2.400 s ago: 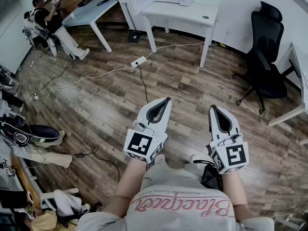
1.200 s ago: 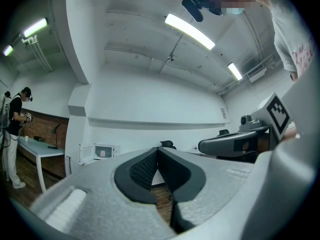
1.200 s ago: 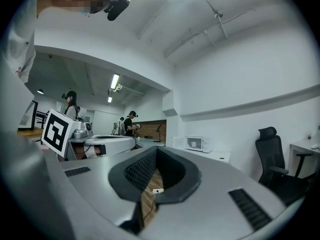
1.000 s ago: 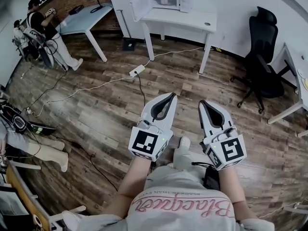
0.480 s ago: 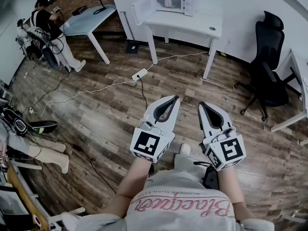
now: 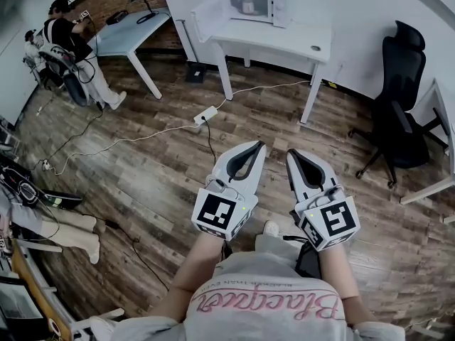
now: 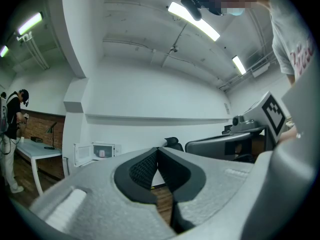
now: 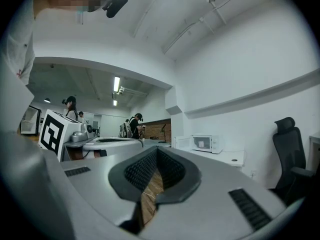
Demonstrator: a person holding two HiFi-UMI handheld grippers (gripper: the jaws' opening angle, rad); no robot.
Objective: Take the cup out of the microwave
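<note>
The white microwave (image 6: 250,6) stands at the back of a white desk (image 6: 284,40), its door (image 6: 205,10) swung open to the left. A small pale cup (image 6: 248,7) sits inside; it also shows as the cup (image 7: 102,153) in the left gripper view and the cup (image 8: 201,144) in the right gripper view. My left gripper (image 6: 260,145) and right gripper (image 6: 290,153) are held level side by side over the wood floor, far short of the desk. Both are shut with nothing between their jaws, as the left gripper (image 7: 158,149) and right gripper (image 8: 157,148) views confirm.
A black office chair (image 6: 398,105) stands right of the desk. A power strip (image 6: 205,114) and long cables lie on the floor between me and the desk. Another person (image 6: 67,38) stands by a grey table (image 6: 131,25) at the far left. Clutter lines the left edge.
I have walked forward: the desk and microwave have come a little nearer. Both grippers stay shut and level, the right one now closer to the left.
</note>
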